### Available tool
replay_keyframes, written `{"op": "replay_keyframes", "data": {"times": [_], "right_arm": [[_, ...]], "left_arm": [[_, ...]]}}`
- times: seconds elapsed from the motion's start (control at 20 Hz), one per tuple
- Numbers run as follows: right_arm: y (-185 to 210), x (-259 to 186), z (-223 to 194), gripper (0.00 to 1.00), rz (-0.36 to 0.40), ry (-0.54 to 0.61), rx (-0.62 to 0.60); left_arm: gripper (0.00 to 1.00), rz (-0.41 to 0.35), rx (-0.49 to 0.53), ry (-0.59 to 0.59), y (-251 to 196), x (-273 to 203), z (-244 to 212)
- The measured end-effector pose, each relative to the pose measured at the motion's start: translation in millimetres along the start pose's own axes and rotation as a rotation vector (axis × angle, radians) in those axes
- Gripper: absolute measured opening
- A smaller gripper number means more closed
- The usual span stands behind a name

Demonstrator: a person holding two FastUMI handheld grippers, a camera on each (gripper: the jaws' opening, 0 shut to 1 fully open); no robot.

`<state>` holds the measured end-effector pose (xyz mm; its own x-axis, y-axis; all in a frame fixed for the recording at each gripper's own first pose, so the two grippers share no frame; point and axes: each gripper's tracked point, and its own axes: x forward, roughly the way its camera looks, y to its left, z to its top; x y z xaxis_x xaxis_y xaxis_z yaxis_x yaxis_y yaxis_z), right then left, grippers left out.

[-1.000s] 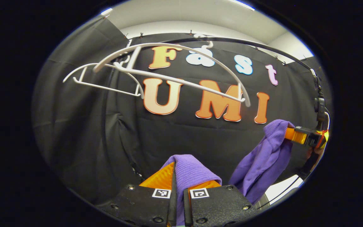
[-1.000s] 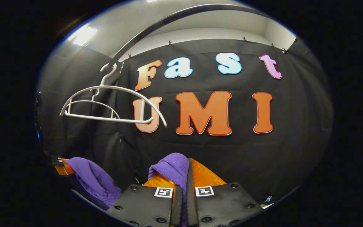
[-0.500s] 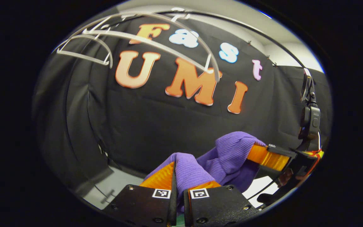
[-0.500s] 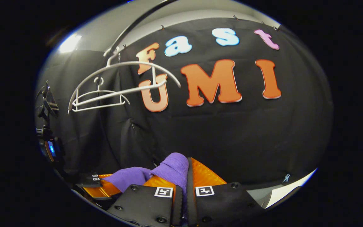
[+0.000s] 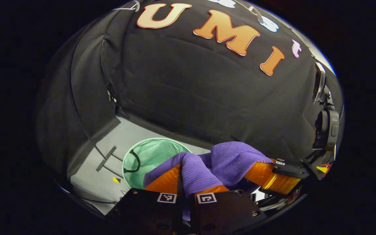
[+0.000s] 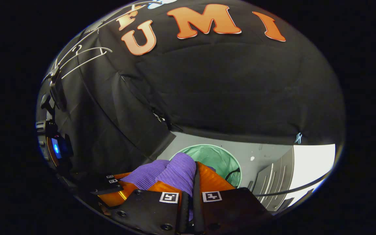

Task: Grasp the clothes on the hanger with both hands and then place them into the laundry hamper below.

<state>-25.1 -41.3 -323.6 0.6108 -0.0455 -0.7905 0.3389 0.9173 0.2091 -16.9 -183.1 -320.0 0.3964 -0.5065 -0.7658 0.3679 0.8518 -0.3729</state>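
Both grippers are pinching the purple garment [image 5: 220, 163] right now; the left gripper [image 5: 186, 187] has its orange fingers pressed together on a fold of it, and the right gripper [image 6: 193, 182] is clamped on another bunch of the same knit. In the left gripper view the right gripper sits just beside it on the right, so the two pinch points are close and the cloth is bunched between them instead of stretched, which I'd guess makes it drop as one lump. The laundry hamper [image 5: 162, 145] is below and a bit left of the left gripper, mouth open, green lining showing; in the right gripper view its rim [image 6: 237, 163] peeks out just past the fingers. The white hangers [image 6: 86, 57] are up high on the far left, well apart from everything; plenty of open grey floor around the hamper rim, so I'd say the drop is nearly lined up.
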Motion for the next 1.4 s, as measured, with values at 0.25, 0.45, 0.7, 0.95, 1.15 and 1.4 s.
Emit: {"op": "replay_keyframes", "data": {"times": [0.25, 0.45, 0.7, 0.95, 1.15, 1.4], "right_arm": [[-4, -3, 1, 0.13, -0.036, 0.016, 0.023], [-6, -2, -7, 0.54, -0.045, 0.049, 0.01], [-6, 1, -7, 0.98, -0.05, 0.057, 0.013], [-4, -3, -2, 0.99, -0.052, 0.035, 0.009], [-3, -13, 18, 0.99, -0.037, -0.063, -0.04], [13, -59, 59, 0.98, 0.023, -0.224, -0.066]], "left_arm": [[0.1, 0.033, -0.069, -0.018, 16, -1, 11], [0.64, 0.07, -0.11, -0.005, 27, 1, 5], [0.95, 0.115, -0.145, -0.005, 42, -3, 6], [0.95, 0.081, -0.155, -0.037, 37, -11, 15], [0.96, 0.063, -0.111, -0.136, 18, -29, 46], [0.96, 0.09, -0.046, -0.316, -7, -81, 92]]}}
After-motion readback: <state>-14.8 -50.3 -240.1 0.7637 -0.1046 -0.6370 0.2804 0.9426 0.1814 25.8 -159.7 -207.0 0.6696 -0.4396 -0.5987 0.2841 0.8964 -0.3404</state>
